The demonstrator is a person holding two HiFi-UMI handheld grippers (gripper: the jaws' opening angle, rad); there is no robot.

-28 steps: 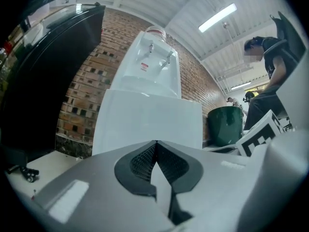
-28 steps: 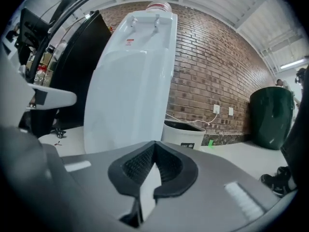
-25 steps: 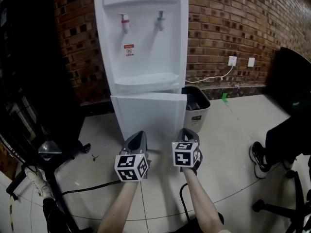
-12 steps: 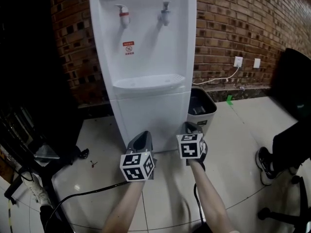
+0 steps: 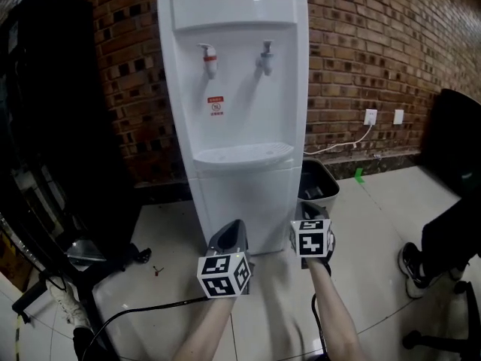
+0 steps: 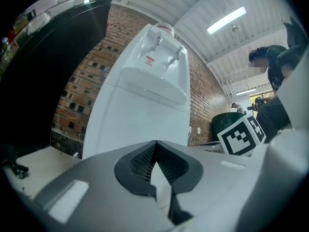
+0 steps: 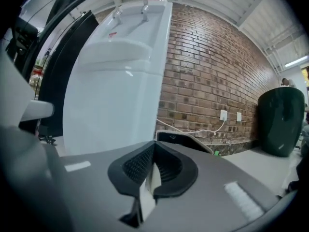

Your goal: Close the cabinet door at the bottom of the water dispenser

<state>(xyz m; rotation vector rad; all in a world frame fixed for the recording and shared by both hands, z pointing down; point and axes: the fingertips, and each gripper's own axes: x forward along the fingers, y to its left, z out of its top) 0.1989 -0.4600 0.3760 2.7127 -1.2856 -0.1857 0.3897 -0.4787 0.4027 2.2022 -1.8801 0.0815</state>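
Note:
The white water dispenser [image 5: 237, 89] stands against the brick wall, and its bottom cabinet door [image 5: 240, 201] lies flush with the body. My left gripper [image 5: 237, 226] hovers a little in front of the door's lower edge, jaws shut and empty. To its right, my right gripper [image 5: 309, 206] is level with the door's right corner, also shut with nothing in it. The left gripper view has the dispenser [image 6: 145, 91] towering above the shut left gripper [image 6: 155, 143]. In the right gripper view the dispenser [image 7: 116, 81] rises to the left of the shut right gripper [image 7: 154, 144].
A grey waste bin [image 5: 320, 187] stands right of the dispenser, under wall sockets [image 5: 370, 116] and a white cord. A tall black cabinet [image 5: 60, 126] fills the left. A black cable [image 5: 143, 307] crosses the floor tiles. A seated person's shoe [image 5: 413, 265] and black chair [image 5: 451, 126] are at right.
The cabinet door stood slightly ajar a second ago and now sits flush. Both grippers have drawn back a little and risen, and the view has lifted to take in the whole dispenser.

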